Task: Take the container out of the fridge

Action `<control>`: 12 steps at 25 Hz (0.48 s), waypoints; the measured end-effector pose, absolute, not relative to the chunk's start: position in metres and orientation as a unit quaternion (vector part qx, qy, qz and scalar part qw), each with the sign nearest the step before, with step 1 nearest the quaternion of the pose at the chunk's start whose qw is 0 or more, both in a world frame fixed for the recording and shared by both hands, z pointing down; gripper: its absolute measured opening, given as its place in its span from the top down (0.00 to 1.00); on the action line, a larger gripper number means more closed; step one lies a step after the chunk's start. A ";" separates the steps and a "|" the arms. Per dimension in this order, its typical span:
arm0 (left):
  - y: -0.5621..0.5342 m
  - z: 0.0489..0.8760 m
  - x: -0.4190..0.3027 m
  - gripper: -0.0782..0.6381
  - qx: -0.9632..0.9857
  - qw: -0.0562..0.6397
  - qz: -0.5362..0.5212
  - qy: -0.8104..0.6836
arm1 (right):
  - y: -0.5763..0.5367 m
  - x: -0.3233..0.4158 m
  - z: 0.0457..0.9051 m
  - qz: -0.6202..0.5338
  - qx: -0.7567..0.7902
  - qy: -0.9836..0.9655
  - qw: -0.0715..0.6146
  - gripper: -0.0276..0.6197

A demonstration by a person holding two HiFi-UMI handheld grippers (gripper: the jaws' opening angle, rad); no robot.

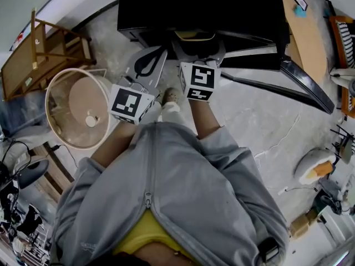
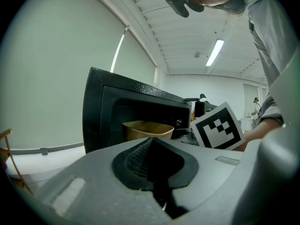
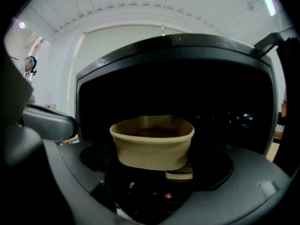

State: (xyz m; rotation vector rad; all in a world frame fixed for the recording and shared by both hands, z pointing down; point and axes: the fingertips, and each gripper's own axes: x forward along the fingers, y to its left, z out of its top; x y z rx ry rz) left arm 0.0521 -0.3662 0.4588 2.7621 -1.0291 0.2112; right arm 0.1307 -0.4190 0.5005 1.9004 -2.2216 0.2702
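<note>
A tan open-topped container (image 3: 152, 142) sits inside the open black fridge (image 3: 173, 60), near its front. My right gripper (image 3: 157, 167) reaches into the opening with a jaw on each side of the container. Small gaps show between the pads and its walls, so the jaws are open. From the head view, the container (image 1: 194, 35) shows just inside the fridge (image 1: 194, 4), ahead of my right gripper (image 1: 197, 47). My left gripper (image 1: 148, 60) hangs left of it outside the fridge, its pads (image 2: 140, 161) closed together on nothing. The container (image 2: 147, 129) appears beyond them.
The fridge door (image 1: 302, 79) stands swung open to the right. A round white wire-framed fan (image 1: 77, 107) lies on the floor at left, with a wooden chair (image 1: 44, 54) behind it. A wooden desk (image 1: 306, 35) is at the far right. The person's legs fill the near floor.
</note>
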 end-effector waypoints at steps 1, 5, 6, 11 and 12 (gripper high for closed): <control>-0.365 0.457 0.053 0.88 0.932 0.091 0.070 -0.344 | -0.414 0.133 0.498 0.092 0.647 -0.750 0.103 0.22; -0.355 0.446 0.060 0.88 0.938 0.082 0.061 -0.330 | -0.391 0.141 0.489 0.094 0.659 -0.738 0.109 0.22; -0.353 0.444 0.062 0.88 0.940 0.080 0.059 -0.326 | -0.385 0.144 0.486 0.094 0.663 -0.735 0.110 0.22; -0.340 0.433 0.071 0.88 0.948 0.072 0.054 -0.307 | -0.352 0.155 0.476 0.097 0.679 -0.718 0.117 0.22; -0.338 0.431 0.074 0.88 0.949 0.070 0.053 -0.302 | -0.345 0.159 0.476 0.099 0.684 -0.713 0.117 0.22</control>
